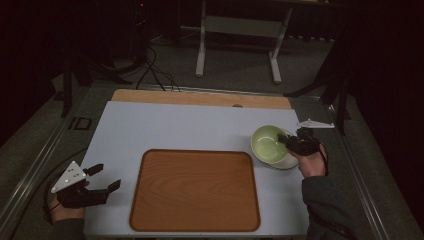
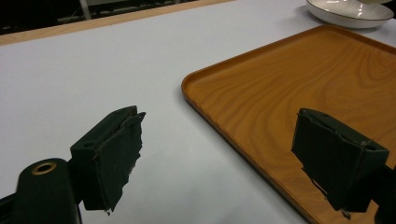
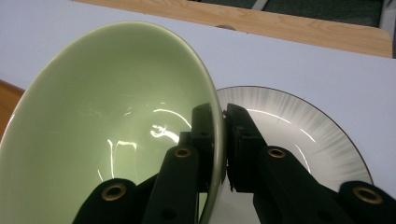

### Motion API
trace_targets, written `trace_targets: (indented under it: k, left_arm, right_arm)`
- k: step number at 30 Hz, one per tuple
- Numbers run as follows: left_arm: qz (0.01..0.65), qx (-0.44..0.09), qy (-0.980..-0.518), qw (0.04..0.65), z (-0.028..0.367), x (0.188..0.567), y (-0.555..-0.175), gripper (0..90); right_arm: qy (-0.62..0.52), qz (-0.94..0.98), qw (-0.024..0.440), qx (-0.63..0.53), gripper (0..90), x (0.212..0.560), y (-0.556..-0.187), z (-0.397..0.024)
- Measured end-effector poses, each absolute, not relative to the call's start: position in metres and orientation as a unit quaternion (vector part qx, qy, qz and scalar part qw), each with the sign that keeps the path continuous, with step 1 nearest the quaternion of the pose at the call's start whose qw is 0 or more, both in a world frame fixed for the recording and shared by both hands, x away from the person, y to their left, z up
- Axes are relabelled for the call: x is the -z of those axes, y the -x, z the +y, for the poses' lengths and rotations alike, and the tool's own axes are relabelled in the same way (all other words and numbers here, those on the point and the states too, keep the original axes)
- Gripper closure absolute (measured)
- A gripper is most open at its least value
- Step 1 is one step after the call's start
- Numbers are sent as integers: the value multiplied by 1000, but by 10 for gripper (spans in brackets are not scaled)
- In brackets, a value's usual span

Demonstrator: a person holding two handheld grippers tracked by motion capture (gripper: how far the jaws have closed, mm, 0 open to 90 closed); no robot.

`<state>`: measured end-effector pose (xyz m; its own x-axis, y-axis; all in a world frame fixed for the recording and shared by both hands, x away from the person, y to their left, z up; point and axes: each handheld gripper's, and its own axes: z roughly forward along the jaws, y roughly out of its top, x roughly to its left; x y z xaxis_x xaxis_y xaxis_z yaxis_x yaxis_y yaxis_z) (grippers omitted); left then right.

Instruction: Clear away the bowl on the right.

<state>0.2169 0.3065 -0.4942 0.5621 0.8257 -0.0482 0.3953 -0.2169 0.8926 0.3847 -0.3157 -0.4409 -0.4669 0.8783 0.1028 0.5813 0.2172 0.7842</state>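
A pale green bowl (image 1: 269, 141) (image 3: 112, 126) is tilted up over a white plate (image 1: 286, 162) (image 3: 299, 135) at the right of the table. My right gripper (image 1: 287, 139) (image 3: 220, 116) is shut on the bowl's rim, one jaw inside the bowl and one outside. The plate lies on the white table cover beneath it. A wooden tray (image 1: 195, 190) (image 2: 299, 79) lies bare in the middle. My left gripper (image 1: 106, 177) (image 2: 217, 154) stands open at the front left, just off the tray's left edge, with nothing between its jaws.
The white cover (image 1: 165, 125) leaves a wooden strip (image 1: 200, 97) of table bare at the far edge. A metal-framed stand (image 1: 240, 30) and cables (image 1: 155, 70) sit on the floor beyond the table.
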Motion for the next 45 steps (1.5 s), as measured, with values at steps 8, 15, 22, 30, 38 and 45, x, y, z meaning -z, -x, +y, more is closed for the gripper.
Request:
trace_targets:
  k: [8,15,22,30,38,45]
  left_arm:
    - [409,-228,-746,473,306,494,-217,159]
    - [410,-228,-746,474,307,494,-217,159]
    - [410,-227,-746,473,306,494,-217,159]
    - [409,-229,-746,473,306,494,-217,159]
    - [410,-234,-744,473,307,493,-216,158]
    - [410,-235,-744,472,307,493,-216,158]
  right_arm:
    - [-475,762,183,-401,825,442,-383,-309]
    - [-467,766,175,-406,825,440,-381,-304]
    - [-458,768,176,-411,825,436,-378,-299]
    - [-451,772,172,-415,825,436,-376,-291]
    - [-441,777,165,-418,824,437,-375,-282]
    - [-433,779,163,-423,824,434,-373,-274]
